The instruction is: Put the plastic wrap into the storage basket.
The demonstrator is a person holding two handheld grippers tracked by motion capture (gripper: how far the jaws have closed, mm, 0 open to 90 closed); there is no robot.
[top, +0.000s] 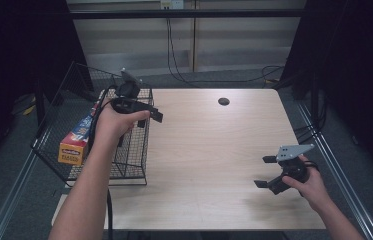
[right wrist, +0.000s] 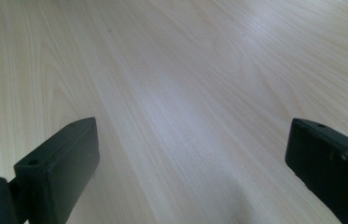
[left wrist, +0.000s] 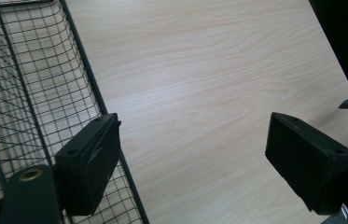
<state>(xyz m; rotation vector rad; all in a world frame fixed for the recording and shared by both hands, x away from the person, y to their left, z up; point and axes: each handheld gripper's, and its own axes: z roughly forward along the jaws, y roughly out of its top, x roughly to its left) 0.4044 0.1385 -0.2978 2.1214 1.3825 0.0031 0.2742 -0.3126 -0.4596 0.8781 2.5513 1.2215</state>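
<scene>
Left claw over the basket rim, box inside the basket at the worktop's left edge.

Your left claw [top: 146,111] is spread with nothing between the jaws, hanging over the right wall of the wire basket [top: 136,150]. The box [top: 76,141] leans against the basket's left wall, well apart from that claw. Judgement: the box looks already dropped, so lift clear of the rim before swinging toward the worktop's middle, and don't snag the wire or the cable. Your right claw [top: 265,171] is spread too, empty, resting near the worktop's front right corner.
</scene>
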